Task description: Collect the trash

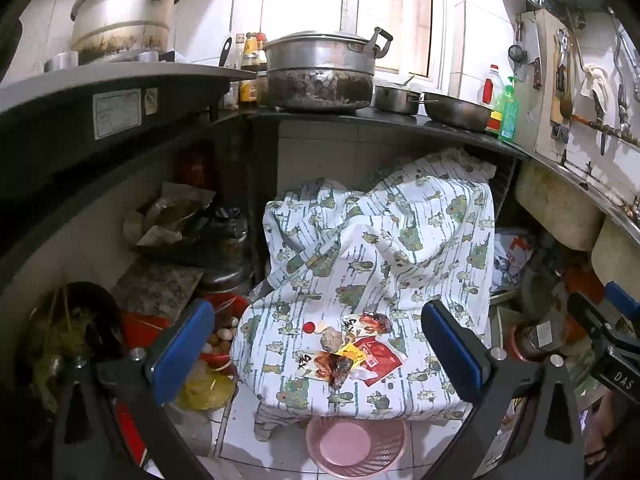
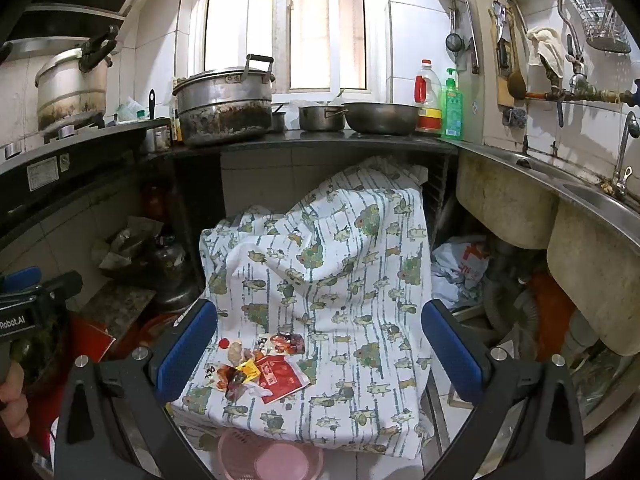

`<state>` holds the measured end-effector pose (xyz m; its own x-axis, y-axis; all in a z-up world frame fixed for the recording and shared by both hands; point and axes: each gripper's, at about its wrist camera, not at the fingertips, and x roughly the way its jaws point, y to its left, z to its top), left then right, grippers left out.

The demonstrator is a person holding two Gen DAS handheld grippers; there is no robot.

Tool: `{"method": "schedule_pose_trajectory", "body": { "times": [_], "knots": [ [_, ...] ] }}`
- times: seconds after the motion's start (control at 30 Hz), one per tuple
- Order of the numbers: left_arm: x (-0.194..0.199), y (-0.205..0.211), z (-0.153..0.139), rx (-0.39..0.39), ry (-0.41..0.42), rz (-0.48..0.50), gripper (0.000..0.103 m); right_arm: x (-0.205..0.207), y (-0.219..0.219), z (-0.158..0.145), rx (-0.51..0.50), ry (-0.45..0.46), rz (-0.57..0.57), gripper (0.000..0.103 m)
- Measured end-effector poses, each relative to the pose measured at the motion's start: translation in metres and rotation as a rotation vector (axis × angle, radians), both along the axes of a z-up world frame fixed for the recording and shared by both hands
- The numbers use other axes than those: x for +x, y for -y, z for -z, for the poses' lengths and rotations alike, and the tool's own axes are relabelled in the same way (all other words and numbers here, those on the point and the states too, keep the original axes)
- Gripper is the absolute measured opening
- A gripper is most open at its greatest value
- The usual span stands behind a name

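Note:
A small heap of trash lies on a white patterned cloth (image 1: 376, 248) (image 2: 328, 264): a red packet (image 1: 378, 358) (image 2: 280, 378), crumpled snack wrappers (image 1: 328, 364) (image 2: 232, 378), another wrapper (image 1: 370, 322) (image 2: 286, 342), a brownish lump (image 1: 331, 338) (image 2: 235, 351) and a small red round piece (image 1: 309, 327) (image 2: 224, 343). My left gripper (image 1: 318, 350) hangs open above the heap, which shows between its blue pads. My right gripper (image 2: 320, 350) is open too, with the heap nearer its left pad. A pink basket (image 1: 356, 446) (image 2: 268, 456) stands on the floor below the cloth's front edge.
A dark counter (image 2: 320, 140) behind carries large pots (image 2: 224, 104), a bowl (image 2: 380, 118) and bottles (image 2: 428, 100). A sink basin (image 2: 504, 196) is at the right. Clutter crowds the floor on both sides: a red tub with eggs (image 1: 220, 336), a plastic bag (image 2: 464, 264), a jar (image 1: 536, 340).

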<state>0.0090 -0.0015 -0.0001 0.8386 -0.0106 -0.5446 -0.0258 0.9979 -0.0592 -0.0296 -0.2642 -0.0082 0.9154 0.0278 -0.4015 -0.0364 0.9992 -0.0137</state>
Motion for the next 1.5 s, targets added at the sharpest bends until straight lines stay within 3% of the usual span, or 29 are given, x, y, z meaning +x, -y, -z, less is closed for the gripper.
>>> {"method": "schedule_pose_trajectory", "body": {
  "times": [0.7,1.17,1.5],
  "knots": [
    [-0.003,-0.004,-0.001,-0.042,0.014,0.035,0.103,0.004,-0.006,0.007,-0.025,0.008,0.005,0.103],
    [-0.001,-0.003,0.001,0.035,0.029,-0.056,0.103,0.003,-0.005,0.01,-0.027,0.015,0.012,0.103],
    [-0.001,-0.006,0.0,0.04,0.034,-0.059,0.103,0.003,-0.005,0.009,-0.025,0.014,0.013,0.103]
  ]
}}
